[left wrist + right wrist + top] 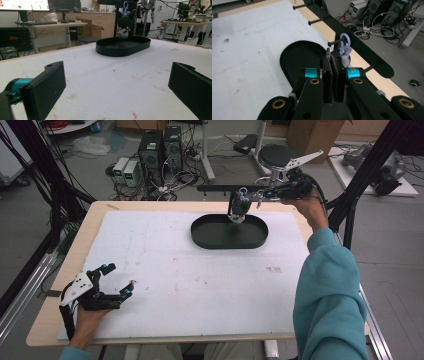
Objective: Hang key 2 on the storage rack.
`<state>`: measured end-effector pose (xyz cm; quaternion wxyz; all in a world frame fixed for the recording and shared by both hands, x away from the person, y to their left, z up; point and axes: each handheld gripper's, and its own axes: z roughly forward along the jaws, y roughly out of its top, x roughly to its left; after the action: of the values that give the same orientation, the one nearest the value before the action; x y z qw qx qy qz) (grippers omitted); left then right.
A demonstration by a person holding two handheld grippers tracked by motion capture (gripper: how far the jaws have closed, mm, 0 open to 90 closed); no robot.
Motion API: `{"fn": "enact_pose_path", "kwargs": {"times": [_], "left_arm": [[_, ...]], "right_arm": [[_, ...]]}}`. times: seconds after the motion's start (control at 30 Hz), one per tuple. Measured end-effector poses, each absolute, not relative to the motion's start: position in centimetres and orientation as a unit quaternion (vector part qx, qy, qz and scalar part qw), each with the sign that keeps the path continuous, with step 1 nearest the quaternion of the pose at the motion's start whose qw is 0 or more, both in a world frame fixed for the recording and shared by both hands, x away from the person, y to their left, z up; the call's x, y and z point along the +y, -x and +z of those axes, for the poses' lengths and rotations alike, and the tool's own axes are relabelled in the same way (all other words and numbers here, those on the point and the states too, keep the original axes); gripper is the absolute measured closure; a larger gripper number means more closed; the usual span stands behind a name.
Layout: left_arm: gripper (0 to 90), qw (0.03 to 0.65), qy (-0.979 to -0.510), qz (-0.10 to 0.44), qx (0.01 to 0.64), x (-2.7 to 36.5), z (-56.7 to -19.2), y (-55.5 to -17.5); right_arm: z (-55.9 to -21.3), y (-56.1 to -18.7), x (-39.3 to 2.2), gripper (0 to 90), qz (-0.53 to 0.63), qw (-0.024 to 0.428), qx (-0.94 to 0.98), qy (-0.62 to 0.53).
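Tray (255, 239) empty; right tongs (335, 61) clamp charm (239, 206), left tongs (117, 280) wide open

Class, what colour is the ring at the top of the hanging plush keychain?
Pale lilac ring, clearest in the right gripper view.

Black plush keychain (239, 206) with lilac ring (344, 39), black oval tray (215, 239), white tabletop (200, 285)

black right gripper (333, 75): teal bands just behind the flat black jaws, brass-ringed screws farther back. left gripper (116, 281) carries a grey three-cornered plate behind its jaws. teal sleeve (327, 290).
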<state>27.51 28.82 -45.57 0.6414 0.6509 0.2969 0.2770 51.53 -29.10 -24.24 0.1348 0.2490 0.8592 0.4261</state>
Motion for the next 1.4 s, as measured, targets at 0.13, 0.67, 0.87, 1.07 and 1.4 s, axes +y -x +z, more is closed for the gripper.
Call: {"fn": "enact_pose_path", "kwargs": {"times": [0.13, 0.67, 0.87, 1.07, 1.4], "left_arm": [[1.7, 0.641, -0.65, 0.278, 0.298, 28.8, -45.6, -27.5], [1.7, 0.639, -0.652, 0.28, 0.297, 28.8, -45.6, -27.5], [1.7, 0.64, -0.652, 0.28, 0.297, 28.8, -45.6, -27.5], [1.7, 0.639, -0.652, 0.279, 0.297, 28.8, -45.6, -27.5], [1.7, 0.639, -0.652, 0.279, 0.297, 28.8, -45.6, -27.5]], "right_arm": [[-24.6, -52.0, -29.3, 89.0, 0.417, 0.139, 0.862, -0.251], [-25.9, -53.1, -29.6, 89.0, 0.391, 0.148, 0.865, -0.277], [-26.2, -53.5, -29.6, 88.9, 0.389, 0.146, 0.864, -0.285], [-26.6, -53.9, -29.5, 88.9, 0.389, 0.15, 0.861, -0.291], [-26.8, -54.1, -29.9, 88.9, 0.385, 0.161, 0.857, -0.303]]}}
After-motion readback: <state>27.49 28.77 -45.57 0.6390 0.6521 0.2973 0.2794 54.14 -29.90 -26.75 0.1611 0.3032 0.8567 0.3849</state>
